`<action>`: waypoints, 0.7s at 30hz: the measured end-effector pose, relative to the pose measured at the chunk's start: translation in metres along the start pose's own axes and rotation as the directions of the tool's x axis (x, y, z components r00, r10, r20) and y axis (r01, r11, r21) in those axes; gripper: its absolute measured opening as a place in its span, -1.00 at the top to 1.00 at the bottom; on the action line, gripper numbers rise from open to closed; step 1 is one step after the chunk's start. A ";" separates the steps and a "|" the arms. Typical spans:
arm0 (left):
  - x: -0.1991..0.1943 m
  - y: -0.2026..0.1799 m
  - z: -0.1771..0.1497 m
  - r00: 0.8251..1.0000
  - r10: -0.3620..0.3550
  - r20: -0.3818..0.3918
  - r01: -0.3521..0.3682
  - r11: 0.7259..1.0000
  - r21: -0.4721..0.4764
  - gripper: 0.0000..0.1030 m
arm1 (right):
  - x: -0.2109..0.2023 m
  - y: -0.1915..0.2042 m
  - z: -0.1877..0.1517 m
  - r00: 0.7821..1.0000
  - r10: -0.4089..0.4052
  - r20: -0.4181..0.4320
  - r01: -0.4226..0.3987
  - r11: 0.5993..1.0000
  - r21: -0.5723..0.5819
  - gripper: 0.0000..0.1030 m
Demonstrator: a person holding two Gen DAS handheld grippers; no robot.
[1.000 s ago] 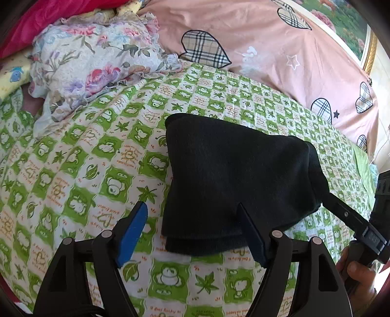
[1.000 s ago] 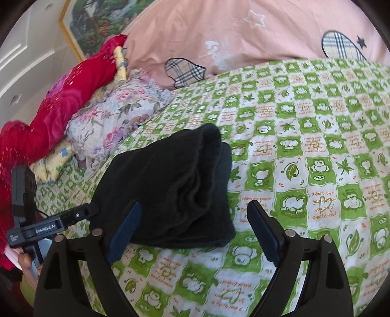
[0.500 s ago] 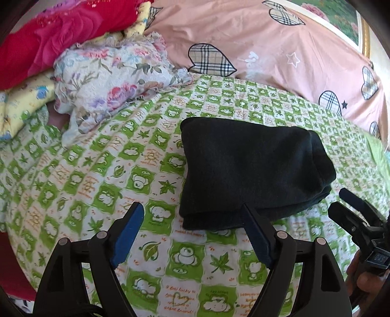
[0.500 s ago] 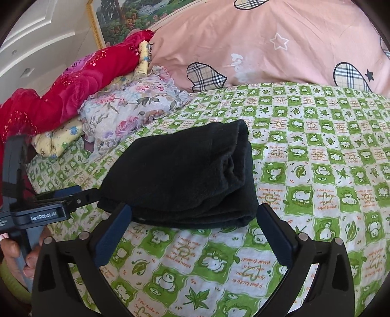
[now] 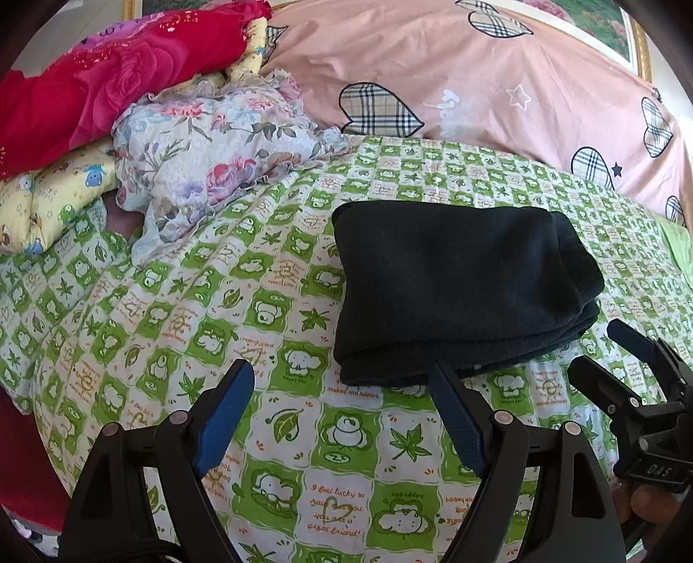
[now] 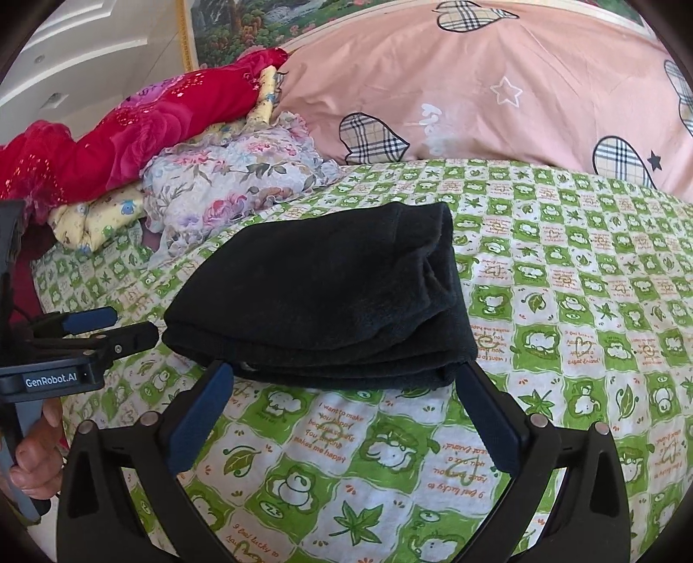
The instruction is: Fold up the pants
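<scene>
The black pants (image 5: 459,294) lie folded into a thick rectangular bundle on the green patterned bedsheet (image 5: 268,303). They also show in the right wrist view (image 6: 320,299). My left gripper (image 5: 342,389) is open and empty, a little in front of the bundle's near left edge. My right gripper (image 6: 346,381) is open and empty, just in front of the bundle's near edge. The right gripper shows at the right in the left wrist view (image 5: 606,351). The left gripper shows at the left in the right wrist view (image 6: 125,327).
A floral cloth (image 5: 208,147), a red blanket (image 5: 108,82) and a yellow quilt (image 5: 47,190) are piled at the back left. A pink quilt with plaid hearts (image 5: 476,78) lies along the back. A framed painting (image 6: 277,21) hangs behind.
Both grippers have pulled back from the folded pants toward the bed's near edge. The pants lie still on the sheet and look farther away.
</scene>
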State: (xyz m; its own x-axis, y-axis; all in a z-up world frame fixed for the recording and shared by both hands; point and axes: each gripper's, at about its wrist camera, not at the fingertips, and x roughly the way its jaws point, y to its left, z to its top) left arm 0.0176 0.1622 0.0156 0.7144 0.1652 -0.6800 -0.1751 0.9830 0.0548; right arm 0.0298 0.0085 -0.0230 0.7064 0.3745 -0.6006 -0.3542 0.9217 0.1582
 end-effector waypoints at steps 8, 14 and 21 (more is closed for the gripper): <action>0.002 -0.004 -0.005 1.000 0.009 0.003 -0.009 1.000 0.018 -0.62 | 0.004 0.013 -0.005 1.000 -0.004 0.005 0.004 0.998 -0.061 -0.99; 0.010 -0.007 -0.012 1.000 -0.004 -0.022 0.005 1.000 0.024 -0.62 | 0.009 0.011 -0.011 1.000 -0.012 -0.021 0.011 0.999 -0.048 -0.99; 0.018 -0.008 -0.021 0.999 -0.007 -0.043 0.008 1.000 0.021 -0.62 | 0.009 0.005 -0.014 0.999 -0.032 -0.020 0.032 0.999 -0.008 -0.99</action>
State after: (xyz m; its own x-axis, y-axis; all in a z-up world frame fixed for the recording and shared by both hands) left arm 0.0178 0.1560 -0.0120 0.6856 0.1545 -0.7114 -0.1553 0.9858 0.0644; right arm 0.0257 0.0147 -0.0386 0.7046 0.3428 -0.6213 -0.3367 0.9323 0.1325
